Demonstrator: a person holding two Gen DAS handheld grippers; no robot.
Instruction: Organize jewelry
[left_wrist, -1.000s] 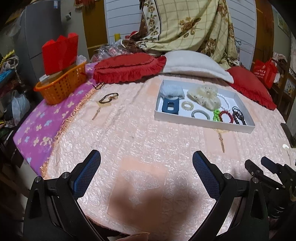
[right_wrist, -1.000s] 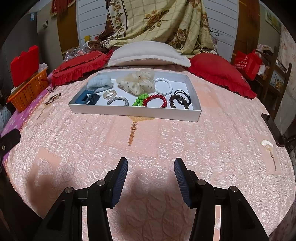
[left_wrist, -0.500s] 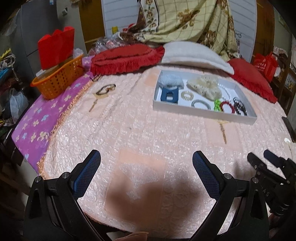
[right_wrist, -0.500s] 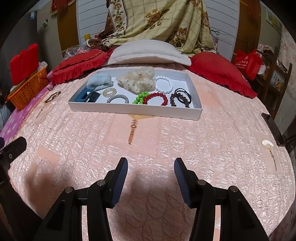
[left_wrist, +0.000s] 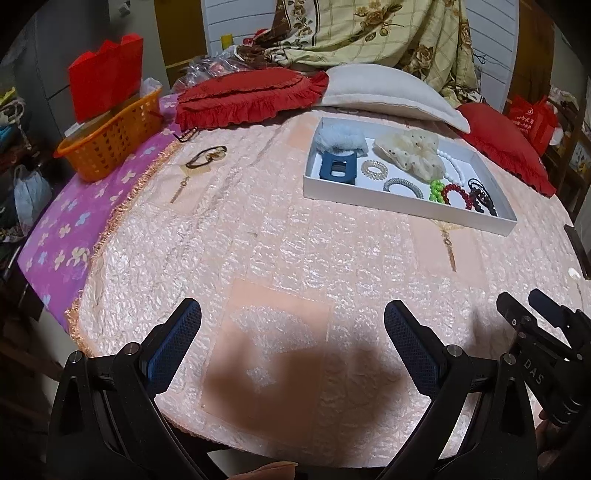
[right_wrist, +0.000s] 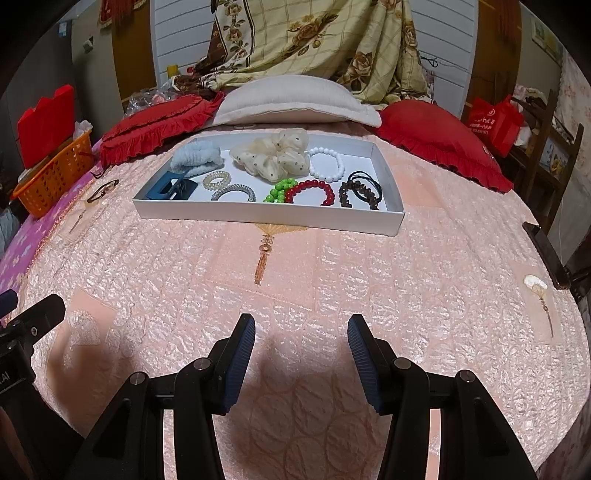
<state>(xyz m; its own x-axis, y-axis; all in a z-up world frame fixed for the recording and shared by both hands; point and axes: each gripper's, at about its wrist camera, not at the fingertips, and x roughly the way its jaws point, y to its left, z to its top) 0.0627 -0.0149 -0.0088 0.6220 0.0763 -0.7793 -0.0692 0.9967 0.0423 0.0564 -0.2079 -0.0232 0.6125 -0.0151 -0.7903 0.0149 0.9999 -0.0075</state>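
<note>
**Both grippers waited over the bed, and 1 hair tie lay outside the tray**

The left gripper (left_wrist: 291, 332) was held over the pink bed cover (left_wrist: 258, 240) with its jaws wide apart and nothing between them. Over the last second its view swung a little: the white tray (left_wrist: 406, 208) and the orange basket (left_wrist: 107, 147) slid lower in its picture again after sitting higher half a second ago. It got no nearer to anything. The right gripper (right_wrist: 301, 350) had its jaws partly apart, also with nothing in them, and its view looked the same as a second ago.

The tray sat at the far side of the bed, close to the pillows. In it lay a blue claw clip (right_wrist: 171, 188), a light blue scrunchie (right_wrist: 197, 157), a cream scrunchie (right_wrist: 273, 155), 2 spiral hair ties (right_wrist: 233, 192), a white bead bracelet (right_wrist: 327, 168), a green bead bracelet (right_wrist: 279, 190), a red bead bracelet (right_wrist: 312, 190) and some dark ties and beads (right_wrist: 360, 192).

1 dark hair tie (left_wrist: 207, 155) lay alone on the cover, well apart from the tray and closer to the basket.

So nothing had been picked up. It looked like the work was almost done, and the lone hair tie was probably the next thing to fetch. The left gripper was on that side, so it would likely be the one to reach for it.
</note>
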